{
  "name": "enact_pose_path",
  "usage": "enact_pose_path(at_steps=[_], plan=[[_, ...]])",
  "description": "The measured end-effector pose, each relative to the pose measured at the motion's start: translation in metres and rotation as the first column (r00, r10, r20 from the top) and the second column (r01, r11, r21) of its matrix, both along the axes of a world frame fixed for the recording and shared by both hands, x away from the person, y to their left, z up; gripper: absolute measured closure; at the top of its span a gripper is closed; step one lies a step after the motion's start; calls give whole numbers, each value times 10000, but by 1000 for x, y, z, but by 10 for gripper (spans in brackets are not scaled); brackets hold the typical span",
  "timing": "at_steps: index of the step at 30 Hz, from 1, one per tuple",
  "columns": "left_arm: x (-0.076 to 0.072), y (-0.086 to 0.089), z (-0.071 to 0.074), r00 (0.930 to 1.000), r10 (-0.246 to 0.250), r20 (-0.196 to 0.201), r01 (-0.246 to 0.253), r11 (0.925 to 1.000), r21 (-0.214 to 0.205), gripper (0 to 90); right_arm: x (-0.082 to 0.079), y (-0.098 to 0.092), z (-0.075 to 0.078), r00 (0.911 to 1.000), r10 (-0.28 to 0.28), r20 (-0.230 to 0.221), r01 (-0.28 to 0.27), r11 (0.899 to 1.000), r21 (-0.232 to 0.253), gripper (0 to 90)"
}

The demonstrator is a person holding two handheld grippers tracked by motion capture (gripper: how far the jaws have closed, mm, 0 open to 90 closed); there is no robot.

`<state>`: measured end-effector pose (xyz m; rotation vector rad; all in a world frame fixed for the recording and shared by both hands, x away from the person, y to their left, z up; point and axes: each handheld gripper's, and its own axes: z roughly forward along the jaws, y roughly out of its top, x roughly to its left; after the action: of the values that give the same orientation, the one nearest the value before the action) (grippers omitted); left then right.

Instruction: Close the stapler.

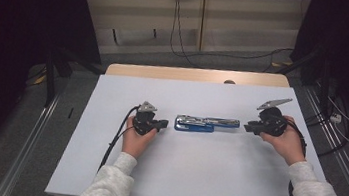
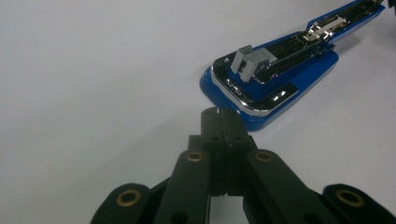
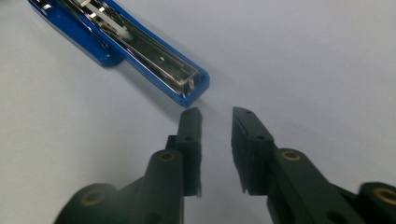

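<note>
Count, high view: one stapler [image 1: 206,124], blue and chrome, opened out flat, on one white worktop [image 1: 187,180]. Two hand-held grippers: left gripper [image 1: 161,124] and right gripper [image 1: 248,128], each with two black jaws, one grey three-cornered plate and one trailing cable. Two hands, two light sleeves. Loose items on the worktop: the stapler, one.

The blue stapler [image 2: 275,79] runs past the frame's top edge in both gripper views; in the high view its details are too small to tell.
</note>
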<state>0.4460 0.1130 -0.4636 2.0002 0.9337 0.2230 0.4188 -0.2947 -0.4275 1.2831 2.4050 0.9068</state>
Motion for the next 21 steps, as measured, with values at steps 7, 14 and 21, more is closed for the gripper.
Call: enact_pose_path(at_steps=[7,14,21], plan=[[5,-8,-3,9999,114,-27,-114,9999,-8,900,3,9,-13,9998,179,-1,-179,9996,-227,893],[5,-13,-5,10000,27,25,-27,10000,18,900,10,15,-19,9997,226,-74,-229,9993,-311,900],[6,-20,-6,9997,-204,-142,206,9997,157,900,12,19,-22,9992,401,-80,-404,9979,-503,900]])
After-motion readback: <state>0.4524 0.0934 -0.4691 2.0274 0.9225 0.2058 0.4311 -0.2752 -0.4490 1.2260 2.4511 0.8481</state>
